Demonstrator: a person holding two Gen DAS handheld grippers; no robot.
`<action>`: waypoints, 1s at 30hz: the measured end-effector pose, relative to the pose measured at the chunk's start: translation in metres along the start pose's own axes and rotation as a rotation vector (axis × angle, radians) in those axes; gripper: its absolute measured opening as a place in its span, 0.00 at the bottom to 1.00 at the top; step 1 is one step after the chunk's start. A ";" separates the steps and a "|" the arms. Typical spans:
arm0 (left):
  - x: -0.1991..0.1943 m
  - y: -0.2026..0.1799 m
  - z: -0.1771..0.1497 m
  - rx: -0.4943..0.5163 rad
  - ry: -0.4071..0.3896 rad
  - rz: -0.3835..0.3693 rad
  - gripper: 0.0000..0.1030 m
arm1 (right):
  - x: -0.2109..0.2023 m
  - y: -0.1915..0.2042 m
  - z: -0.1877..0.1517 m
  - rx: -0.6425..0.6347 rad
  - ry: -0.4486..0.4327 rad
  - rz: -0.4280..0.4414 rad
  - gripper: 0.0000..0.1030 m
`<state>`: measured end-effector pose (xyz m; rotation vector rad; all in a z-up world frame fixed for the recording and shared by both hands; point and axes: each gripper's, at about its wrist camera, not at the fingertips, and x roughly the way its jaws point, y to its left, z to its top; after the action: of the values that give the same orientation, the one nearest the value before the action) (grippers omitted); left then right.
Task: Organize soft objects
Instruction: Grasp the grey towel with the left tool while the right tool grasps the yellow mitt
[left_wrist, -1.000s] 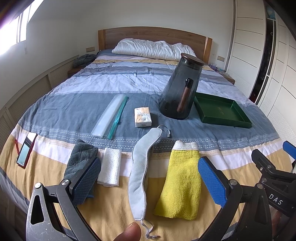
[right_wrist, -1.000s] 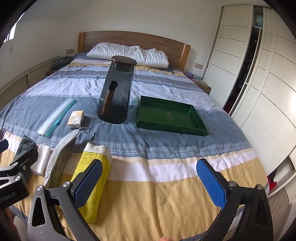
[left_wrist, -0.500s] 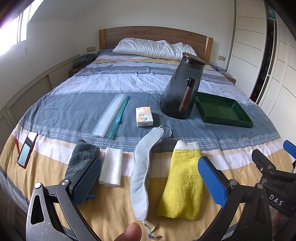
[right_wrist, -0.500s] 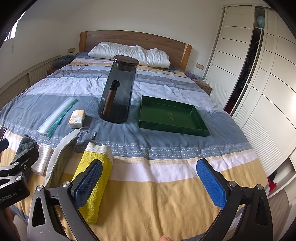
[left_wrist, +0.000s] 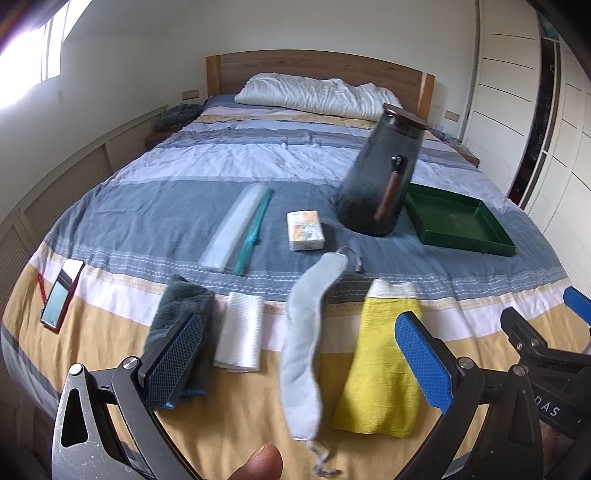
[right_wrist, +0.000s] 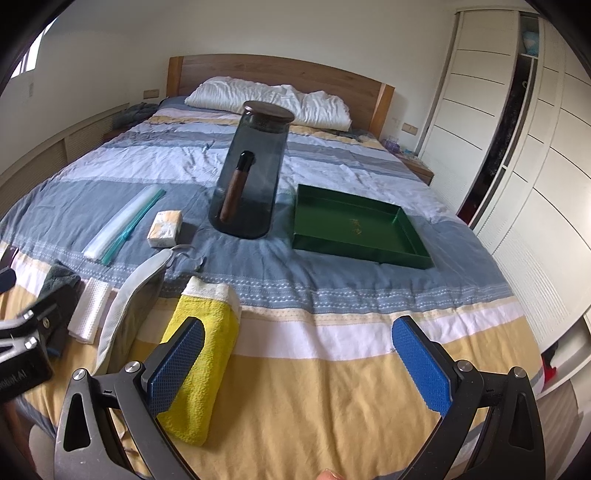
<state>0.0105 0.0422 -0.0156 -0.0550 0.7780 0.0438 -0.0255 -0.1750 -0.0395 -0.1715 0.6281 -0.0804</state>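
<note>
Both claws (left_wrist: 299, 365) (right_wrist: 297, 363) gape wide over nubby yellow towel (left_wrist: 380, 365), seemingly terry.

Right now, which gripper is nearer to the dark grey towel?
Left. The left gripper has one finger right beside the dark grey towel; the right gripper hovers further right, near the yellow towel.

Bedroom w/ striped bed (left_wrist: 258, 162), wood headboard (right_wrist: 280, 70), white wardrobe (right_wrist: 517, 166) at right, bright window (left_wrist: 40, 55) at left.

Nubby yellow terry cloth (left_wrist: 380, 365), glossy tray (left_wrist: 458, 221)
</note>
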 end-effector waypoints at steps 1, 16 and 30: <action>0.001 0.005 0.000 -0.005 0.003 0.010 0.99 | 0.002 0.003 -0.001 -0.004 0.007 0.007 1.00; 0.037 0.075 -0.027 -0.021 0.115 0.156 0.99 | 0.059 0.034 -0.003 -0.015 0.133 0.110 1.00; 0.068 0.111 -0.028 -0.041 0.173 0.195 0.99 | 0.107 0.059 -0.002 -0.020 0.192 0.129 1.00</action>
<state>0.0322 0.1528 -0.0868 -0.0220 0.9539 0.2427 0.0611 -0.1306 -0.1133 -0.1433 0.8304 0.0341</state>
